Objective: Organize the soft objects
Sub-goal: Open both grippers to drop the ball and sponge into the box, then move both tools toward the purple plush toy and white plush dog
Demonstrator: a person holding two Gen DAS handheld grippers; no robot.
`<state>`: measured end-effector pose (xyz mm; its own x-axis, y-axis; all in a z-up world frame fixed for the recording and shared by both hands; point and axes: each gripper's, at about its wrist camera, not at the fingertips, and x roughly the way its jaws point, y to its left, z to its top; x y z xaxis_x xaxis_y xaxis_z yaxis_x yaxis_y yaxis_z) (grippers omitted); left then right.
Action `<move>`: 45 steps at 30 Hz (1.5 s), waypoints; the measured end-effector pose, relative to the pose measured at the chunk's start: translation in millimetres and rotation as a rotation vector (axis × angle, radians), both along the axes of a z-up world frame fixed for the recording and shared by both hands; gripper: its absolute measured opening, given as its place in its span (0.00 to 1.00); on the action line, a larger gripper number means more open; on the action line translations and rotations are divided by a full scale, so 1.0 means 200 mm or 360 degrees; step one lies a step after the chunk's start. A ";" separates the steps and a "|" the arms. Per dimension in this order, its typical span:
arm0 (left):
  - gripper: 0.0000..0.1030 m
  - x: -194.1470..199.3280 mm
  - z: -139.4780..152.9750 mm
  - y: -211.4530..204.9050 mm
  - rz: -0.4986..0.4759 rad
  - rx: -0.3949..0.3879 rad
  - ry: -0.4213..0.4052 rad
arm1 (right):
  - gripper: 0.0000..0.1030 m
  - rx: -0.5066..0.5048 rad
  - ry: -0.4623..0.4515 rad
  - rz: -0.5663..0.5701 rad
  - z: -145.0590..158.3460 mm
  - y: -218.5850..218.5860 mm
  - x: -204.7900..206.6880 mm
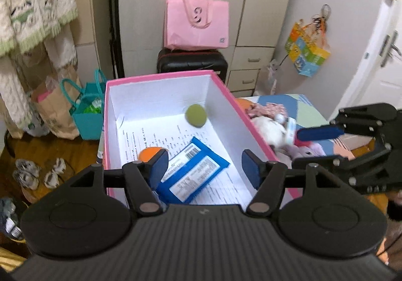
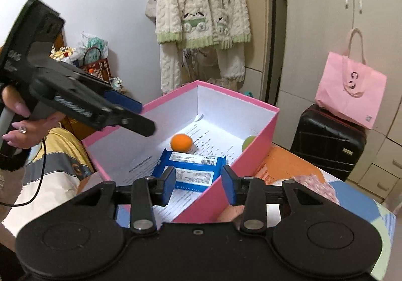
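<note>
A pink box [image 1: 160, 78] with white walls holds a green ball [image 1: 196, 115], an orange ball [image 1: 147, 154] and a blue packet [image 1: 193, 173] on printed paper. My left gripper [image 1: 204, 168] hovers over the box's near end, open, nothing between its pads. Right of the box lie a white plush [image 1: 267, 127] and a pinkish plush [image 1: 310, 150], with the right gripper [image 1: 310, 147] over them. In the right wrist view my right gripper [image 2: 198, 185] stands open above the box's pink wall [image 2: 253, 157], holding nothing. The orange ball [image 2: 181, 142], green ball [image 2: 248, 142] and packet [image 2: 191, 170] show inside. The left gripper [image 2: 140, 115] hangs over the box's left side.
A pink tote bag [image 1: 197, 23] rests on a black suitcase [image 1: 192, 61] behind the box. A teal bag [image 1: 88, 110] and paper bags stand on the floor at left. A knitted robe [image 2: 201, 12] hangs on the wall. A patterned sheet [image 2: 351, 205] covers the surface.
</note>
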<state>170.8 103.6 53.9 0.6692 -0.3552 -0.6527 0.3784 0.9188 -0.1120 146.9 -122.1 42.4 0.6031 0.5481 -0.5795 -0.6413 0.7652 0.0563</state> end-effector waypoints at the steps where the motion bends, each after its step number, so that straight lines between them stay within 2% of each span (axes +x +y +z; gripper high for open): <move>1: 0.65 -0.05 0.02 -0.01 -0.0014 0.0010 -0.0023 | 0.48 0.0001 -0.0010 -0.0006 0.01 -0.01 -0.03; 8: 0.68 -0.30 0.12 -0.08 -0.0142 0.0056 -0.0085 | 0.53 0.0006 -0.0050 -0.0058 0.06 -0.11 -0.24; 11: 0.71 -0.39 0.14 -0.13 -0.0207 0.0086 -0.0102 | 0.60 0.0005 -0.0053 -0.0081 0.07 -0.16 -0.32; 24: 0.79 -0.61 0.09 -0.45 -0.0481 0.0162 -0.0125 | 0.76 -0.0018 -0.0060 -0.0199 0.03 -0.40 -0.62; 34: 0.79 -0.56 -0.04 -0.71 -0.0639 0.0086 -0.0065 | 0.80 -0.0014 -0.0065 -0.0276 -0.11 -0.54 -0.65; 45: 0.76 -0.35 -0.28 -0.90 -0.0603 -0.0067 0.0090 | 0.81 -0.0083 -0.0093 -0.0317 -0.33 -0.61 -0.51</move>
<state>101.2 -76.3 -1.9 0.4487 -0.5979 -0.6642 0.6826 0.7090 -0.1770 45.8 -243.2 -24.5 0.7300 0.3849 -0.5647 -0.4783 0.8780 -0.0199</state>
